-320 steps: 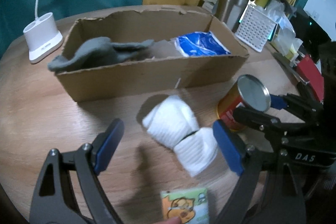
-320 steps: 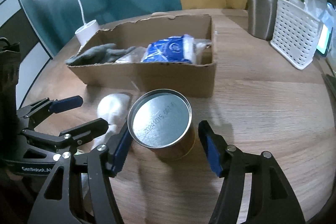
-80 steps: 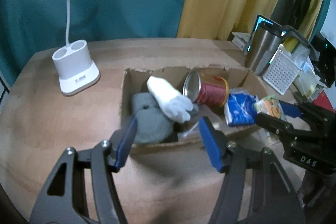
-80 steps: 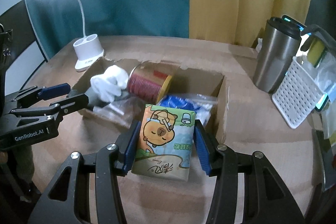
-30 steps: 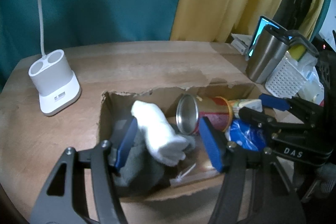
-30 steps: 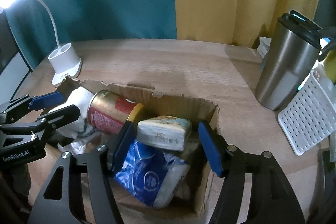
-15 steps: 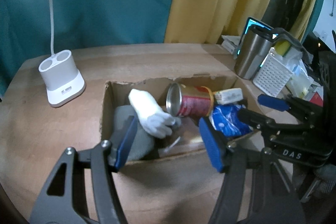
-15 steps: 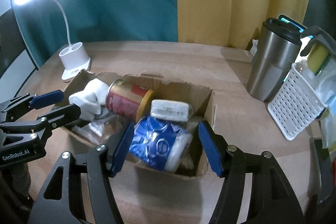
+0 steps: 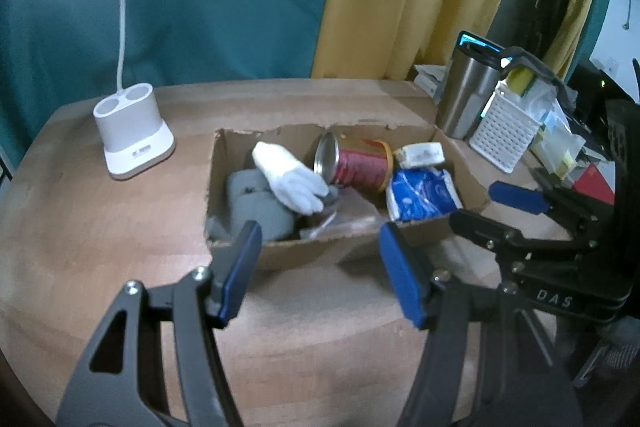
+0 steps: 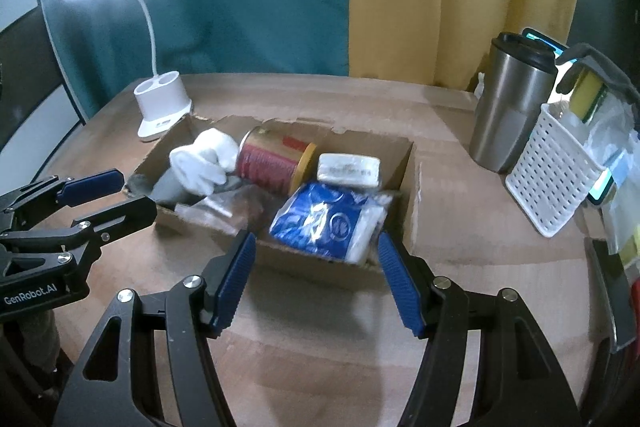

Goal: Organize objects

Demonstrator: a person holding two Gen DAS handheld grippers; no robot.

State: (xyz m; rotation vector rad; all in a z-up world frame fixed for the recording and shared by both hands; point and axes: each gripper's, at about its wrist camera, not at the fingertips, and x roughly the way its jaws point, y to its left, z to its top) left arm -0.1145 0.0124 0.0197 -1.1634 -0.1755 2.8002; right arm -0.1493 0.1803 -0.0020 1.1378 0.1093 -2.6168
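A cardboard box (image 9: 348, 247) (image 10: 316, 269) sits mid-table. In it lie a white sock (image 9: 290, 181) (image 10: 204, 161), a grey sock (image 9: 256, 211), a red can on its side (image 9: 356, 165) (image 10: 272, 161), a blue packet (image 9: 422, 195) (image 10: 326, 221) and a tissue pack on edge (image 9: 420, 153) (image 10: 348, 167). My left gripper (image 9: 320, 279) is open and empty, in front of the box. My right gripper (image 10: 316, 283) is open and empty, also short of the box's near wall. Each gripper shows in the other's view, left (image 10: 106, 195), right (image 9: 492, 207).
A white lamp base (image 9: 132, 137) (image 10: 164, 103) stands left of the box. A steel tumbler (image 9: 464, 91) (image 10: 508, 103) and a white perforated basket (image 9: 506, 125) (image 10: 556, 163) with clutter stand at the right. Teal and yellow curtains hang behind the wooden table (image 9: 100, 235).
Both grippers have drawn back from the box and risen a little. The tissue pack that the right gripper carried earlier now lies in the box. Both grippers stay open.
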